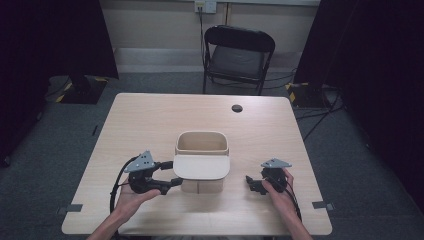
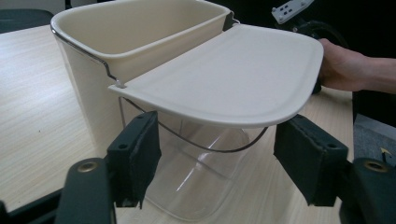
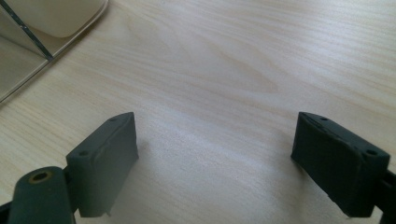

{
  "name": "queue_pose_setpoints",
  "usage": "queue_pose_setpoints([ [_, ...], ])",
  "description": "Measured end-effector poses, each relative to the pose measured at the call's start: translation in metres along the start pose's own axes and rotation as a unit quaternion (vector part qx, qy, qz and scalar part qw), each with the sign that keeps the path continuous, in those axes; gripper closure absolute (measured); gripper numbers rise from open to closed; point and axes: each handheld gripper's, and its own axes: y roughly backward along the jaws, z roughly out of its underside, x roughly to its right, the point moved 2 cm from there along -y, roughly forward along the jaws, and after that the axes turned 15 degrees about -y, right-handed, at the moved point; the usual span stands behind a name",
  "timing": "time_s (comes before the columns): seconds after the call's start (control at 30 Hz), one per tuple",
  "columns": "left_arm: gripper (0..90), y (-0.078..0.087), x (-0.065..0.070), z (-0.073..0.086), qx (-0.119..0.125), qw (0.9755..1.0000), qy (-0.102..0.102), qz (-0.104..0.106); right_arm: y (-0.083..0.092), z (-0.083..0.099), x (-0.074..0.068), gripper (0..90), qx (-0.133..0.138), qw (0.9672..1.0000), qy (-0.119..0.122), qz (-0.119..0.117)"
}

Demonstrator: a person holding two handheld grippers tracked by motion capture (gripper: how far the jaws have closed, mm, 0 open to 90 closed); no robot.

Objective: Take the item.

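1. high view: a light wooden table (image 1: 150, 120) stands on grey carpet, with a black folding chair (image 1: 239, 55) pushed back behind its far edge. a cream bin (image 1: 202, 145) sits near the middle of the table, a little toward the person's side, and its flat lid (image 1: 202, 166) sticks out level from the near rim toward the person. a small dark round cap (image 1: 237, 108) is set in the tabletop farther back. the left gripper (image 1: 172, 173) is held just left of the bin, its jaws wide apart and reaching in under the lid's left corner; i cannot tell whether they touch it. the right gripper (image 1: 251, 184) is off to the right of the bin, clear of it, low over the table in the person's right hand (image 1: 279, 192).

2. left gripper view: the two black jaws stand wide, one at each side below the lid (image 2: 233, 79), with nothing between them. under the lid the bin (image 2: 135, 28) has a clear front part (image 2: 201, 177) and a thin wire bail (image 2: 210, 148). the person's other hand (image 2: 345, 70) shows beyond the lid's far edge.

3. right gripper view: the jaws are spread wide over bare table (image 3: 224, 70), holding nothing. a corner of the bin (image 3: 56, 16) shows at the upper left, well apart from the jaws.
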Motion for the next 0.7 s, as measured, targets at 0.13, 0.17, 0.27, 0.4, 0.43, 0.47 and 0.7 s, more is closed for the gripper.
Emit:
queue_pose_setpoints([
  [0.13,30.0,0.0008,-0.0003,-0.0005,0.001,1.0000,-0.001,-0.001,0.0000,0.0000,0.0000,13.6,0.000,1.0000,0.000,0.000],
  [0.17,30.1,0.0008,-0.0002,-0.0007,0.003,1.0000,-0.002,-0.002,0.0000,0.0000,0.0000,13.5,0.000,1.0000,0.000,0.000],
  [0.27,30.3,0.0012,-0.0003,-0.0012,0.003,1.0000,-0.005,-0.003,0.0000,0.0000,0.0000,13.5,0.000,1.0000,0.000,0.000],
  [0.4,29.9,0.0024,-0.0017,-0.0031,0.007,0.9999,-0.003,-0.008,0.0000,0.0000,0.0000,13.6,0.000,1.0000,0.000,0.000],
  [0.43,29.4,0.0031,-0.0025,-0.0032,0.008,0.9999,-0.007,-0.010,0.0000,0.0000,0.0000,13.5,0.000,1.0000,0.000,0.000],
  [0.47,29.0,0.0032,-0.0034,-0.0036,0.009,0.9999,-0.008,-0.010,0.0000,0.0000,0.0000,13.5,0.000,1.0000,0.000,0.000],
  [0.7,29.3,0.0027,-0.0045,-0.0048,0.011,0.9999,-0.006,-0.011,-0.0001,0.0000,-0.0001,13.5,0.000,1.0000,-0.001,0.000],
])
